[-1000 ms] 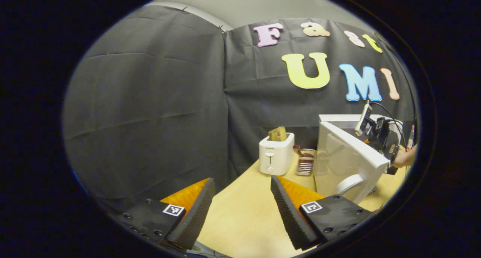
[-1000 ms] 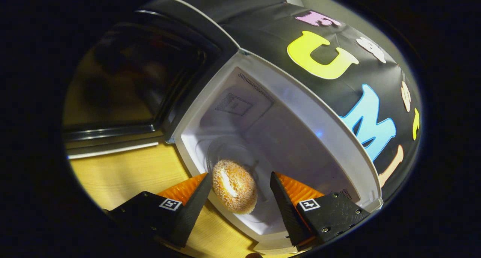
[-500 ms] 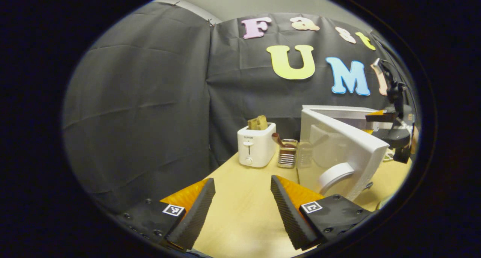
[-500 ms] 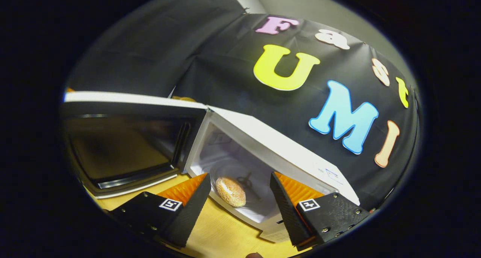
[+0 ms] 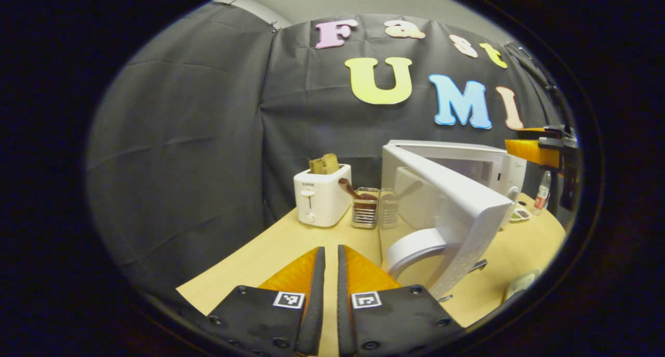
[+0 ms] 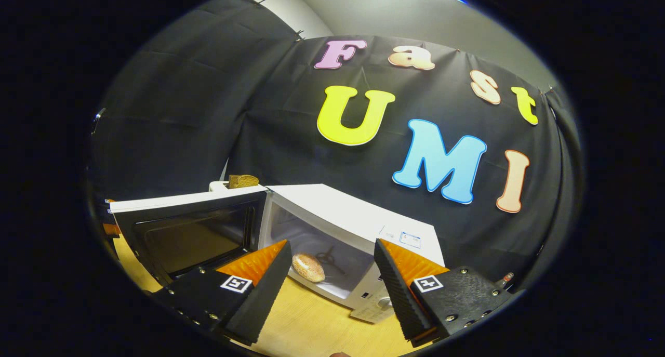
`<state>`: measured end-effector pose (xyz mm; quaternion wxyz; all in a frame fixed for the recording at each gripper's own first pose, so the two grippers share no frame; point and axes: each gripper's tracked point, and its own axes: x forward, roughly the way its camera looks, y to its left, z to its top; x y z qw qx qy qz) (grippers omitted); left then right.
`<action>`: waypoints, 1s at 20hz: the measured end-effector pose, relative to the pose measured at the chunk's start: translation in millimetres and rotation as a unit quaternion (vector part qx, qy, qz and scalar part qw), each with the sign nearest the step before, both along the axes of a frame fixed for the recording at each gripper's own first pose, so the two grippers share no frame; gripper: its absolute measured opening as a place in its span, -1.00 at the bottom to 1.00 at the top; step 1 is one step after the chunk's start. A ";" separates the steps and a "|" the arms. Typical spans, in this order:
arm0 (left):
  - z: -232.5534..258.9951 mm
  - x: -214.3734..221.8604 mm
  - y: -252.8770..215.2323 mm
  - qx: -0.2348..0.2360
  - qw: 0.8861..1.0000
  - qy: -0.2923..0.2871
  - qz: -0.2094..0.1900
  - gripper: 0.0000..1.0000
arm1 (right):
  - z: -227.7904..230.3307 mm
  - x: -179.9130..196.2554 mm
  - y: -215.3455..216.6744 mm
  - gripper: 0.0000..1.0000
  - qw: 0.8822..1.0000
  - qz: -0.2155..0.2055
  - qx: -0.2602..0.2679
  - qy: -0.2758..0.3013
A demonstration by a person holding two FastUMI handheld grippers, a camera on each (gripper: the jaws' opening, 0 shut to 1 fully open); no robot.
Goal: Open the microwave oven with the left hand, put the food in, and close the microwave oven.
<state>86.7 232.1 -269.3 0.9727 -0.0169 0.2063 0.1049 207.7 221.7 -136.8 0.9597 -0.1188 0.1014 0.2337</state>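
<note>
The bagel (image 6: 308,267) sits inside the microwave (image 6: 358,216). Your left tongs (image 5: 328,284) are closed and empty, right tongs (image 6: 332,281) wide open. The stiff, light door (image 5: 452,211) swings easily; push near its handle (image 5: 413,245).

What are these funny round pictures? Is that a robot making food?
No robot here: a person holds a two-finger gripper in each hand, and a camera rides on each one. In the left gripper view, the left gripper is shut on nothing, pointing over a wooden table toward a toaster and the microwave's open door. In the right gripper view, the right gripper is open and empty. Past it the microwave stands open with a round bun lying inside. Nothing is held; the door is not yet closed.
</note>
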 end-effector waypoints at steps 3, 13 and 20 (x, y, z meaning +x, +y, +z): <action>8.8 3.5 -17.7 0.019 1.000 -0.007 -0.016 -0.84 | -3.6 -10.6 -8.0 0.94 1.000 -0.005 0.003 0.013; 25.4 26.2 -114.2 0.002 0.991 -0.022 -0.133 -0.86 | 8.2 -41.3 -54.8 0.94 0.999 -0.032 -0.004 0.008; 38.4 52.1 -186.5 -0.019 0.976 -0.042 -0.213 -0.86 | 8.5 -63.6 -105.9 0.94 0.996 -0.083 -0.015 0.013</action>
